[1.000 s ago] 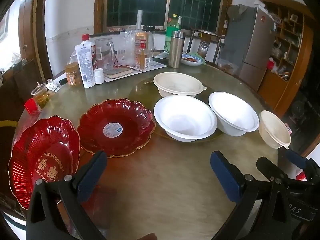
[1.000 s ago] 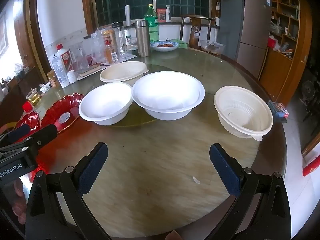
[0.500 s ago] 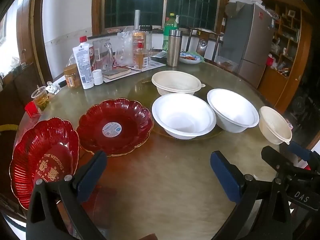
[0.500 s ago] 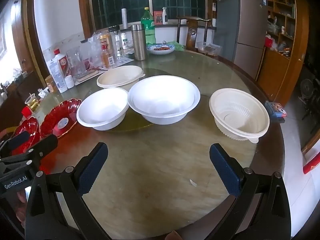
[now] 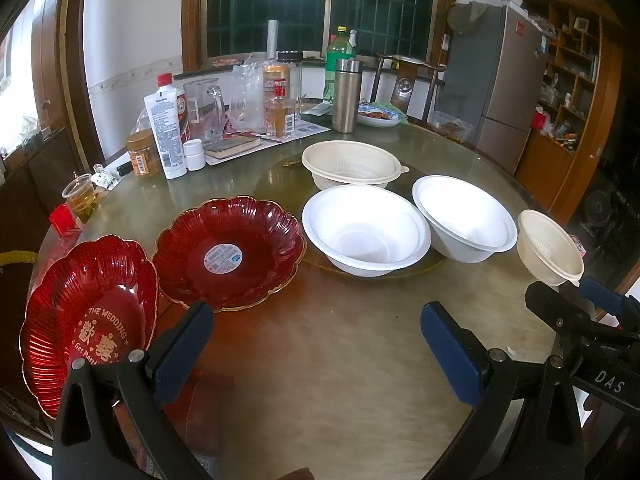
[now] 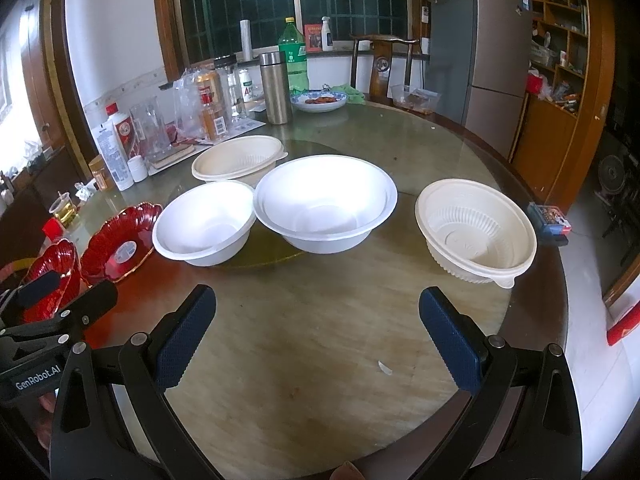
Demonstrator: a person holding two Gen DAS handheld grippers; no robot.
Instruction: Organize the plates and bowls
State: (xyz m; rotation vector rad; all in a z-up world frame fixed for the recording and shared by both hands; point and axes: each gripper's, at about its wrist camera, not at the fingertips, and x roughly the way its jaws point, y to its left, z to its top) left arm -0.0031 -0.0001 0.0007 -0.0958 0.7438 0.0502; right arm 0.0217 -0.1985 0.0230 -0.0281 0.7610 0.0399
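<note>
Grippers, my left gripper (image 5: pixel 316 344) and right gripper (image 6: pixel 316 328), hung empty with jaws apart; I judged nesting the white bowls (image 6: pixel 206 222) rim-first safest.

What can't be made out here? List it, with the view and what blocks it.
- Near red plate, left wrist view: its near rim is covered by the left gripper; its gold lettering is partly cut off.
- Same plate, right wrist view: mostly behind the left gripper's body.
- Round sticker on the far red plate: print too small to read.
- Cream bowl, left wrist view: its near edge is behind the right gripper.
</note>
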